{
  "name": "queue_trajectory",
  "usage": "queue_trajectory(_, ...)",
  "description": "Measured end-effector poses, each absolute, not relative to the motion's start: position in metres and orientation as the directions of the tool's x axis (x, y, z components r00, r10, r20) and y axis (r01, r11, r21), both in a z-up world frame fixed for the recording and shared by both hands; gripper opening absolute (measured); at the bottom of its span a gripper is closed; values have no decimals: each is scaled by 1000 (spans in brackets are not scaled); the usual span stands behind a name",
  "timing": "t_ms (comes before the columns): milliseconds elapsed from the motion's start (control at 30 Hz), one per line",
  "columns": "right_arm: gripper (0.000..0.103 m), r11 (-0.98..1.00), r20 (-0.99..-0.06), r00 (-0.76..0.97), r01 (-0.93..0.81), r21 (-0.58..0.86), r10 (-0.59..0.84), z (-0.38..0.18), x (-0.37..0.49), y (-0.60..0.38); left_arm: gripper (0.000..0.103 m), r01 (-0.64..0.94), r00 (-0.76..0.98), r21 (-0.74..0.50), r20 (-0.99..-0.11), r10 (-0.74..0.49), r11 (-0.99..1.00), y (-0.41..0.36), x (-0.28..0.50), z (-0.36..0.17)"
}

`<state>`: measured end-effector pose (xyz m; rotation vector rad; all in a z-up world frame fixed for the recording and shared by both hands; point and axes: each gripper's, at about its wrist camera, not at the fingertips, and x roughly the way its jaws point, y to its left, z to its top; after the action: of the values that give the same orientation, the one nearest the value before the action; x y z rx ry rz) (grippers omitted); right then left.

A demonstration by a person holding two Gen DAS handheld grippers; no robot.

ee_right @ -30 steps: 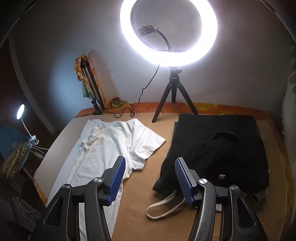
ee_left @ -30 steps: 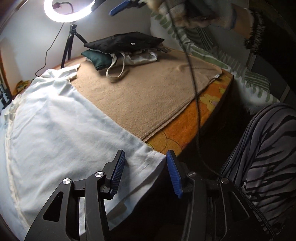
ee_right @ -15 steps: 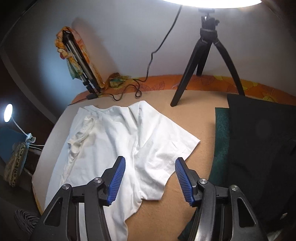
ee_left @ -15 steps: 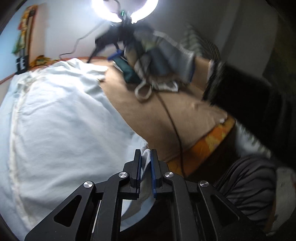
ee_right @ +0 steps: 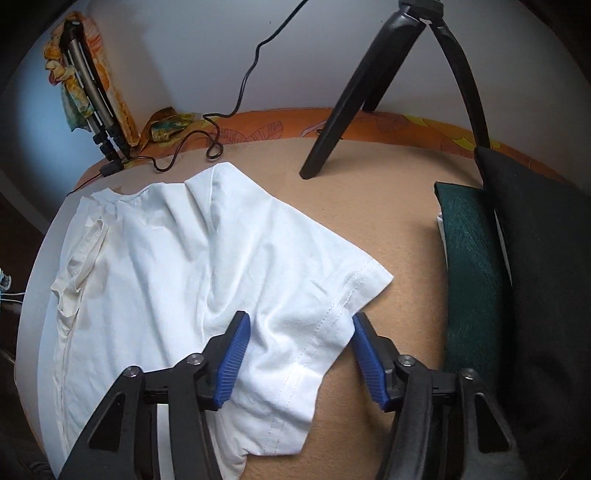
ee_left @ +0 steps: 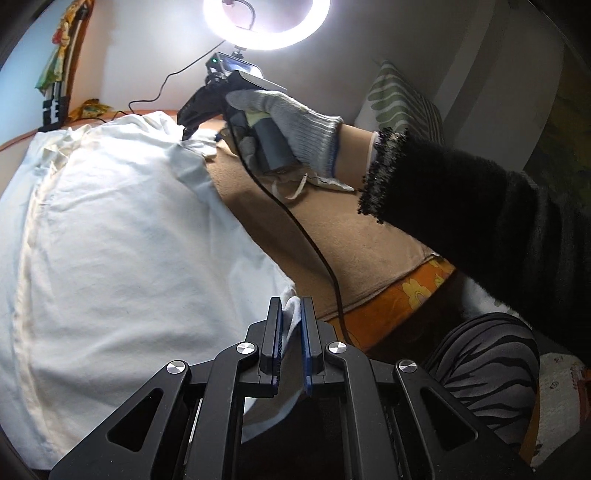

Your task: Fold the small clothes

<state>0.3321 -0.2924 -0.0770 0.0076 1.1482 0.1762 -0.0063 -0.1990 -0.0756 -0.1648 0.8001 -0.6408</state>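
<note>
Left wrist view: the left gripper (ee_left: 291, 332) had its jaws nearly together, pinching a bunched corner of the white T-shirt (ee_left: 122, 236) at the near edge of the bed (ee_left: 399, 299).
Right wrist view: the right gripper (ee_right: 300, 350) stood wide open, its blue pads on either side of the sleeve (ee_right: 325, 295), gripping nothing.
Garment position: the T-shirt lay spread along the left side of the tan blanket (ee_right: 399, 236), collar toward the far left corner, the sleeve splayed toward the middle.
Right hand: a gray-gloved right hand (ee_left: 291, 125) held its tool low over the far end of the garment.
Neighbouring items: a stack of dark cloth (ee_right: 517, 280), green below and black above, lay at the right edge; tripod legs (ee_right: 343, 107) stood at the far edge under a ring light (ee_left: 266, 22).
Progress: judged very early; no fold showed, and the garment was creased but still opened out.
Remaining: the sleeve to be taken and turned in, then the body to be folded and set aside, as it appeared.
Writing and labels: none legible; the orange sheet carried only a flower print.
</note>
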Motion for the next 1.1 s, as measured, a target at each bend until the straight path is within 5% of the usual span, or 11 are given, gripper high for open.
queue_trajectory(133,8,977,-903,381,-143,158,201,-74,336,-291,7,464,535,-382,-599,-596,799,-194,-8,-76)
queue_trajectory(267,5,976,-895,392,-113,183,214,-67,338,-291,7,452,548,-403,-579,-604,796,-185,-10,-77)
queue_trajectory(333,13,970,-877,416,-121,211,243,-58,336,-291,7,448,552,-409,-573,-606,795,-181,-11,-77)
queue_trajectory(367,25,975,-878,425,-115,191,222,-56,337,-289,7,446,553,-412,-572,-606,795,-180,-11,-79)
queue_trajectory(400,49,979,-880,430,-105,176,204,-55,337,-291,7,445,553,-416,-570,-608,793,-179,-11,-80)
queue_trajectory(433,56,981,-878,438,-89,173,194,-54,338,-295,7,444,553,-419,-567,-610,792,-179,-11,-80)
queue_trajectory(700,59,978,-892,422,47,201,163,-73,359,-323,7,449,562,-410,-560,-608,794,-181,-17,-80)
queue_trajectory(767,46,989,-894,428,1,149,134,-72,361,-310,7,445,564,-412,-560,-606,795,-182,-17,-80)
queue_trajectory(833,9,991,-896,422,-61,121,135,-71,362,-294,7,441,566,-415,-559,-606,796,-182,-18,-81)
queue_trajectory(867,4,990,-899,414,-77,118,139,-71,361,-288,7,439,569,-415,-558,-604,797,-181,-19,-81)
queue_trajectory(1100,3,994,-891,446,-94,50,87,-40,362,-265,7,407,599,-422,-546,-586,810,-167,-28,-80)
